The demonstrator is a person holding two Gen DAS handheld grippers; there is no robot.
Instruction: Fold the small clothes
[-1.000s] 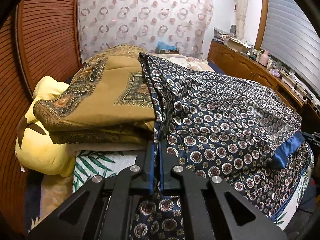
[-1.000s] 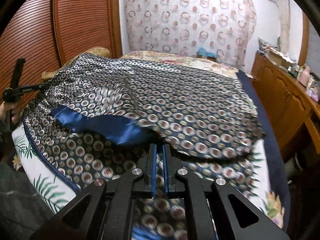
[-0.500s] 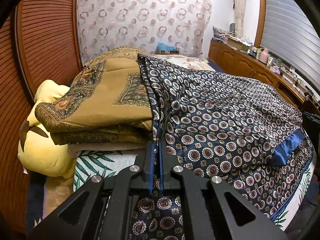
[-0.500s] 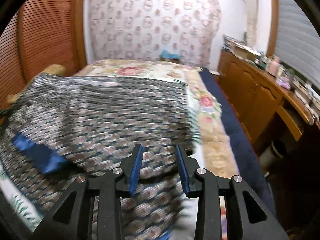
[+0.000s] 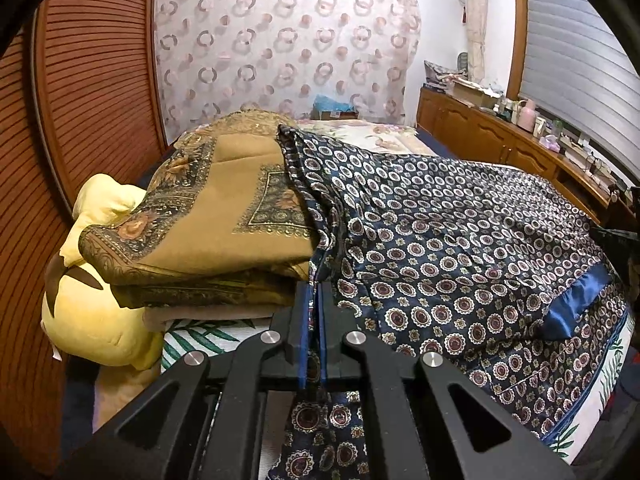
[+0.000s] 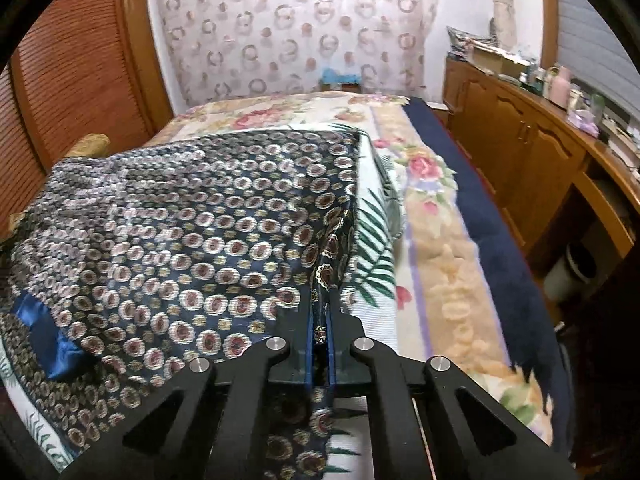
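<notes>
A navy garment [image 5: 460, 248] printed with round medallions lies spread across the bed, with a plain blue satin band [image 5: 576, 304] near its front right. My left gripper [image 5: 313, 292] is shut on the garment's left edge, and cloth hangs down between the fingers. In the right wrist view the same garment [image 6: 180, 232] fills the left half, its blue band [image 6: 40, 336] at the far left. My right gripper [image 6: 320, 312] is shut on the garment's right edge, with a strip of the cloth pinched between the pads.
A folded ochre blanket [image 5: 208, 216] is stacked left of the garment, with a yellow pillow [image 5: 92, 300] beside it. Slatted wooden doors [image 5: 92, 80] close the left side. A floral bedcover [image 6: 440, 272] shows on the right, then wooden cabinets [image 6: 520, 152] and a bin [image 6: 572, 272].
My right gripper opened, slid right from the garment's front middle to its right edge, and shut on that edge. The left gripper held its grip and stayed put.
</notes>
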